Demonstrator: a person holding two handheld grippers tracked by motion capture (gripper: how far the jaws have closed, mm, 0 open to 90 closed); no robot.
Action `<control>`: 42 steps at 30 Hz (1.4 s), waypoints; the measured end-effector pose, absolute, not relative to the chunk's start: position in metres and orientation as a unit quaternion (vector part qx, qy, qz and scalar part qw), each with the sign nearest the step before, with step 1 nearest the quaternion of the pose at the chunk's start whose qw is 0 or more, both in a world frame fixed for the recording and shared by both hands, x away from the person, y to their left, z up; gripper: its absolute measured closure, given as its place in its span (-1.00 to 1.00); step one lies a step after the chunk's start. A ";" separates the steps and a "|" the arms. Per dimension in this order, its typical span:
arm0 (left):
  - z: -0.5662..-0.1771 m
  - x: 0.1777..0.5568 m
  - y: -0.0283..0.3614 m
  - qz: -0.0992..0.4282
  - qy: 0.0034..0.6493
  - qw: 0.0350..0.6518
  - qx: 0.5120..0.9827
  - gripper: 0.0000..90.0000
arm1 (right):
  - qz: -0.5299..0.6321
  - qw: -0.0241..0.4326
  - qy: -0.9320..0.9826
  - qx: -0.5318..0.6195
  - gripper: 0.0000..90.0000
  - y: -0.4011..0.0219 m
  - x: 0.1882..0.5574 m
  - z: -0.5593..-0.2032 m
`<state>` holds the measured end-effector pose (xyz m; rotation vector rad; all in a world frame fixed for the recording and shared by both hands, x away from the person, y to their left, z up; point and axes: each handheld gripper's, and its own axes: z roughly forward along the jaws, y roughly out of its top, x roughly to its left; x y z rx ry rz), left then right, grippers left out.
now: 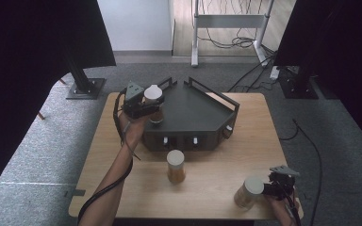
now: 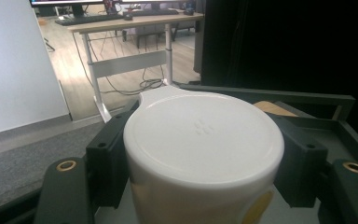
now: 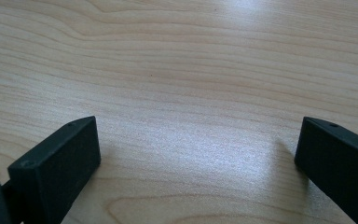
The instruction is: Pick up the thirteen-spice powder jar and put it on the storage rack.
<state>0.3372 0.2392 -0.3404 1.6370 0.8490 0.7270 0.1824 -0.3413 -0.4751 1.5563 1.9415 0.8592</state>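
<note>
We hold a white-lidded jar [image 1: 153, 96] clamped in our left gripper [image 1: 143, 104] above the dark tray's [image 1: 193, 113] ten o'clock corner, while our right gripper [image 1: 271, 188] rests wide open, nothing between its jaws, at the table's [image 1: 217, 188] five o'clock edge.

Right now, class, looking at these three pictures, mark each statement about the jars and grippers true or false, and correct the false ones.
1. The left gripper is shut on a white-lidded jar. True.
2. That jar is held over the dark tray. True.
3. The right gripper clamps a jar. False: its jaws stand open over bare wooden table.
4. Three jars stand inside the tray. False: one jar stands on the table in front of the tray, another near the right gripper.
</note>
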 end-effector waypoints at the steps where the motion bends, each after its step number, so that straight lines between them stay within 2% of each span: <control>1: -0.341 0.337 0.239 0.307 0.359 0.548 0.691 -0.31 | 0.316 0.252 0.714 0.572 -1.00 -0.341 0.182 -0.475; 28: -0.353 0.339 0.244 0.300 0.358 0.557 0.686 -0.33 | 0.316 0.252 0.714 0.572 -1.00 -0.341 0.182 -0.475; 32: -0.349 0.338 0.247 0.302 0.357 0.563 0.682 -0.47 | 0.316 0.252 0.714 0.572 -1.00 -0.341 0.182 -0.475; 37: -0.348 0.338 0.247 0.310 0.355 0.558 0.683 -0.75 | 0.316 0.252 0.714 0.572 -1.00 -0.341 0.182 -0.475; 42: -0.351 0.339 0.249 0.309 0.356 0.558 0.683 -0.81 | 0.316 0.252 0.714 0.572 -1.00 -0.341 0.182 -0.475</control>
